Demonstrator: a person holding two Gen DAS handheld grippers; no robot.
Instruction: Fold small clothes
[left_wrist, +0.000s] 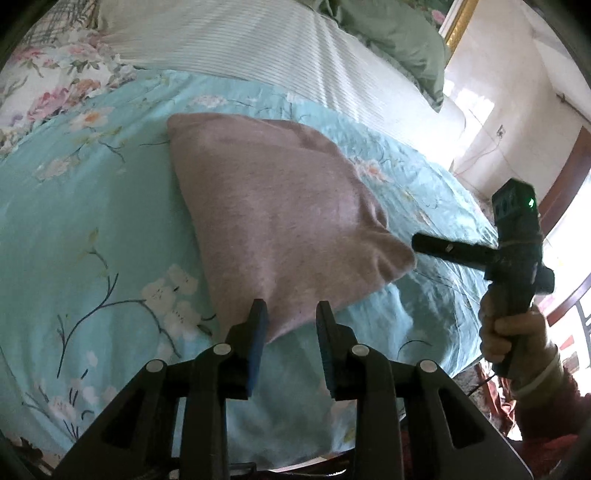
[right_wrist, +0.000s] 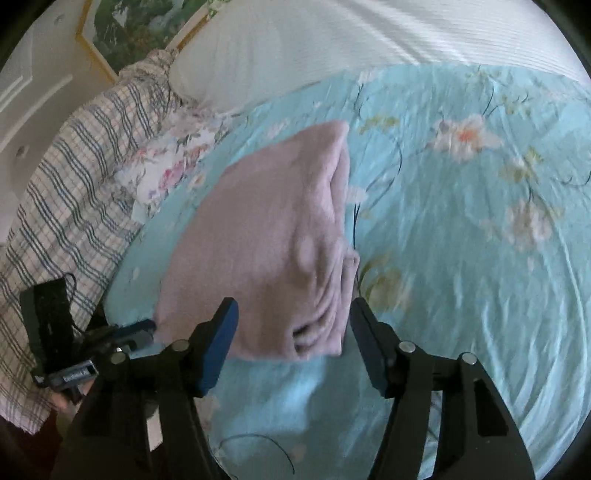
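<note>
A pink garment (left_wrist: 280, 206) lies folded on the turquoise floral bedsheet (left_wrist: 81, 221). My left gripper (left_wrist: 291, 314) is open, its fingertips on either side of the garment's near corner. The right gripper shows in the left wrist view (left_wrist: 417, 245), just off the garment's right corner. In the right wrist view the garment (right_wrist: 269, 236) lies with its stacked folded edges toward me, and my right gripper (right_wrist: 293, 314) is open just in front of that edge. The left gripper (right_wrist: 136, 330) shows at the garment's left corner.
A white striped pillow (left_wrist: 258, 40) and a green cloth (left_wrist: 399, 33) lie at the head of the bed. A plaid blanket (right_wrist: 66, 192) lies at the left in the right wrist view. The bed's edge and the room wall (left_wrist: 517, 92) are on the right.
</note>
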